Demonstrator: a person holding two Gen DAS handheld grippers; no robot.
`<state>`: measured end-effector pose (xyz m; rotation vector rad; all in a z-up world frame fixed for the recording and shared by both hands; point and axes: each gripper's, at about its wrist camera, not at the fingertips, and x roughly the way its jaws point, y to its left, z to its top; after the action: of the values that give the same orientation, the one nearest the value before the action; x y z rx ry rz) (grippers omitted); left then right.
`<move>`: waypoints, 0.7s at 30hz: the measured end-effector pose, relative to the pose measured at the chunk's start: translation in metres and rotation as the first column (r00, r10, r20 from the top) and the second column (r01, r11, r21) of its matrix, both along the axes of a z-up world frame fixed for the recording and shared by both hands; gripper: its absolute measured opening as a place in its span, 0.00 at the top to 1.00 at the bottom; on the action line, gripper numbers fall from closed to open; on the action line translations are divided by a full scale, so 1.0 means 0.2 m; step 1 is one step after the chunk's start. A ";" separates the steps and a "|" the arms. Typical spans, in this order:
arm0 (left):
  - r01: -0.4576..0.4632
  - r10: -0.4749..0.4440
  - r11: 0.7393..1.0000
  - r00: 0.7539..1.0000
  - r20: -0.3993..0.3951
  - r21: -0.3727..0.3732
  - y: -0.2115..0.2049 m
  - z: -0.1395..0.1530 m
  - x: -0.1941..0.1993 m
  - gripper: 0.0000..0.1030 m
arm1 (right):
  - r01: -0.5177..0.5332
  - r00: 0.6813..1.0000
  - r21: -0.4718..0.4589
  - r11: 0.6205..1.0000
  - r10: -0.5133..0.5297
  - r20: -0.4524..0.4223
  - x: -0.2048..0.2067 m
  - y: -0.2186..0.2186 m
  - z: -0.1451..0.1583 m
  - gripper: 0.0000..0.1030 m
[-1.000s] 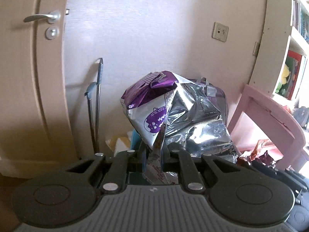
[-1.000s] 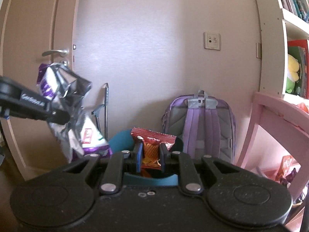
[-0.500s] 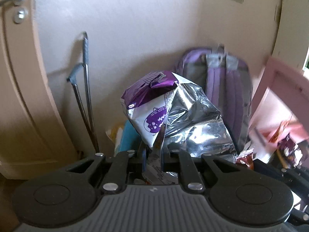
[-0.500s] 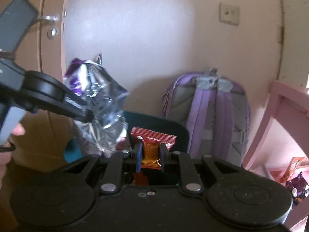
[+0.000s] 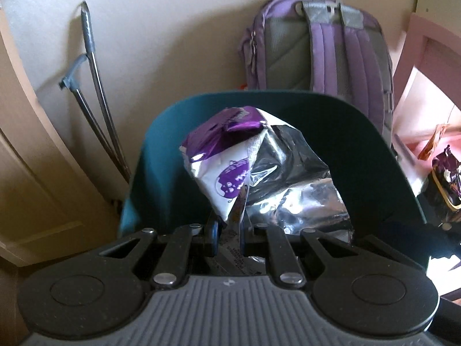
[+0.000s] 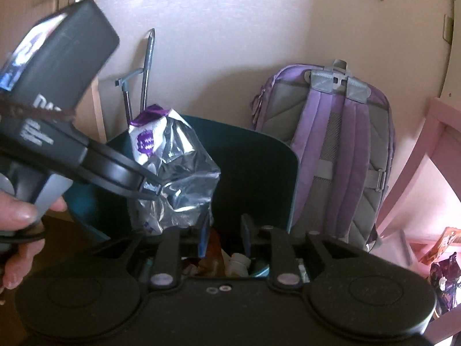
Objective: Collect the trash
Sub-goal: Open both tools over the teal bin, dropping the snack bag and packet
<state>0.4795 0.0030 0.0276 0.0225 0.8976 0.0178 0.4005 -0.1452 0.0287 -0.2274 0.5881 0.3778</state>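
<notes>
Purple-and-silver crinkled foil snack bag (image 5: 259, 178), pinched in the left gripper (image 5: 229, 230) over the dark teal plastic bin (image 5: 374, 155), could snag on the rim when released, while the right gripper (image 6: 223, 235) jaws are opening, nothing between them.

The left gripper (image 5: 227, 227) is pointing steeply downward with its jaws pinching tight on a crumpled purple and silver wrapper (image 5: 259, 173). In the right wrist view it is reaching in from the left, carried by the person's left hand (image 6: 17, 216), whose fingers are wrapping its grey handle. The right gripper (image 6: 224, 230) is tilting down less steeply, and its jaws are opening with nothing pressing between their pads.
</notes>
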 end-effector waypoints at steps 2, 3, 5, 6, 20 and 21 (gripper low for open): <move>-0.008 0.008 1.000 1.000 -0.021 -0.003 0.00 -0.02 0.01 0.85 | 0.005 1.000 -0.001 1.000 -0.005 0.002 0.00 0.00 0.00 0.74; -0.010 0.010 1.000 1.000 -0.029 -0.011 0.01 -0.02 0.01 0.81 | 0.010 1.000 0.000 1.000 -0.010 -0.002 0.01 -0.01 0.00 0.72; -0.019 0.018 0.999 0.999 -0.036 -0.028 0.02 -0.04 0.01 0.70 | 0.018 1.000 0.006 1.000 -0.018 -0.007 0.01 -0.02 0.01 0.70; -0.023 0.022 0.999 0.999 -0.032 -0.030 0.02 -0.03 0.00 0.59 | 0.021 1.000 0.011 1.000 -0.020 -0.009 0.02 -0.03 0.01 0.69; 0.006 -0.004 0.999 0.998 0.060 -0.032 -0.01 0.19 -0.25 0.37 | 0.033 0.999 0.067 0.997 -0.035 0.021 -0.14 -0.10 0.12 0.53; 0.007 -0.005 1.000 0.998 0.065 -0.030 -0.01 0.20 -0.28 0.37 | 0.030 0.999 0.068 0.997 -0.032 0.026 -0.16 -0.10 0.13 0.53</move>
<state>0.4243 0.0003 0.0684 -0.0039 0.8326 -0.0007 0.3680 -0.1662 0.0546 -0.1581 0.5512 0.3631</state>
